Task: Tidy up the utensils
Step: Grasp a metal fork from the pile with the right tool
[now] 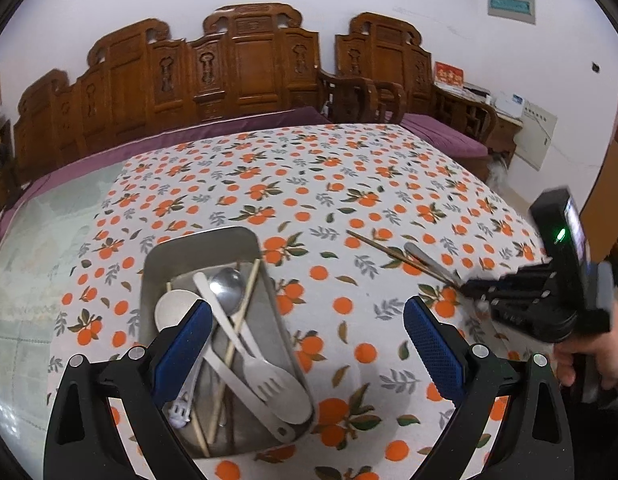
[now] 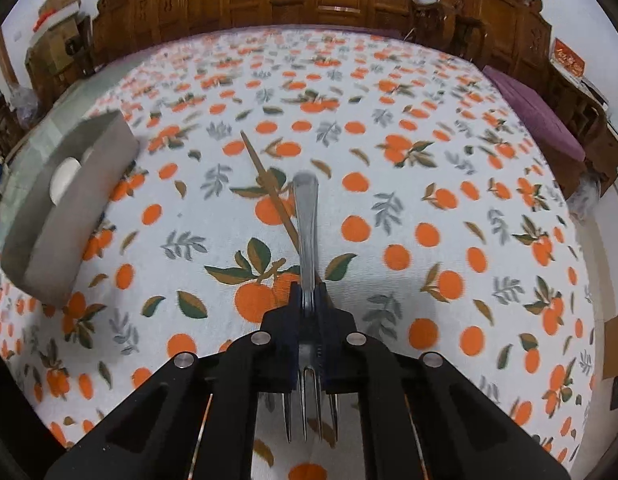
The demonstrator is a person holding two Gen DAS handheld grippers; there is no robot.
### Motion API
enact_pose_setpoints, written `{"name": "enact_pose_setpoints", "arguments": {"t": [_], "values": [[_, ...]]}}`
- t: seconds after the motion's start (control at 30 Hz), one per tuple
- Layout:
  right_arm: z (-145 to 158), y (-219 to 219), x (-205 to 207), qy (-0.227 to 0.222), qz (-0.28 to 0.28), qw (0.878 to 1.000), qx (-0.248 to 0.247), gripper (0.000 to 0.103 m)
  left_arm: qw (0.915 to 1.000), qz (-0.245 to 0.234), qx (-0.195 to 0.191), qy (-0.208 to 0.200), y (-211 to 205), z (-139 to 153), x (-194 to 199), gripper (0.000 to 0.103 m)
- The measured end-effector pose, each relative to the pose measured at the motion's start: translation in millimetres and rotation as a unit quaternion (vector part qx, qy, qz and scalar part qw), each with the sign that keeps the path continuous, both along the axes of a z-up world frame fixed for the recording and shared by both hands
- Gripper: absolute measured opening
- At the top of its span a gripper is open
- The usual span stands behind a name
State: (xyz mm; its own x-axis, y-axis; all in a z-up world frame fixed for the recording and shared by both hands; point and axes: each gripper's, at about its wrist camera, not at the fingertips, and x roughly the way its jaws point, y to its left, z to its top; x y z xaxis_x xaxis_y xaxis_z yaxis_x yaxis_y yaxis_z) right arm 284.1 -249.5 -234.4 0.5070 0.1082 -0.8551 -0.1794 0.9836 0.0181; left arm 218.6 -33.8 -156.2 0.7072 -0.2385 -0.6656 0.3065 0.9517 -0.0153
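A metal tray point(image 1: 161, 252) on the orange-print tablecloth holds several utensils: spoons, a white spork point(image 1: 265, 384) and chopsticks. My left gripper point(image 1: 307, 344) is open and empty, its left finger over the tray. My right gripper point(image 2: 308, 300) is shut on a metal fork point(image 2: 307, 216), handle pointing forward, tines back toward the camera. A brown chopstick point(image 2: 269, 188) lies on the cloth under the fork. In the left wrist view the right gripper point(image 1: 469, 286) sits at the right, over the chopstick point(image 1: 381, 246). The tray shows at the left of the right wrist view point(image 2: 69, 200).
Carved wooden benches point(image 1: 237, 68) with purple cushions line the far side of the table. The tablecloth point(image 1: 309, 168) stretches beyond the tray. A cardboard box point(image 2: 617, 344) shows at the right edge.
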Motion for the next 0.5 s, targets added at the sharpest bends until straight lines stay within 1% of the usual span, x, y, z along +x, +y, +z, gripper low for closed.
{"name": "enact_pose_setpoints", "arguments": {"t": [0.1, 0.23, 0.37, 0.5], "values": [[14.3, -10.8, -11.4, -0.017, 0.003, 1.000, 0.001, 0.008, 1.0000, -0.007, 0.004, -0.002, -10.1, -0.2, -6.2, 0.093], [23.3, -30.7, -24.1, -0.024, 0.009, 1.000, -0.003, 0.008, 0.9999, -0.011, 0.002, 0.003, -25.0, 0.6, -11.4, 0.093], [12.0, -59.4, -30.1, -0.014, 0.010, 1.000, -0.015, 0.008, 0.9998, -0.017, -0.002, 0.011, -42.2, 5.7, -9.6, 0.093], [-6.5, -80.4, -29.0, 0.001, 0.014, 1.000, -0.028, 0.008, 0.9995, -0.025, 0.007, 0.020, -64.1, 5.0, -3.4, 0.093]]}}
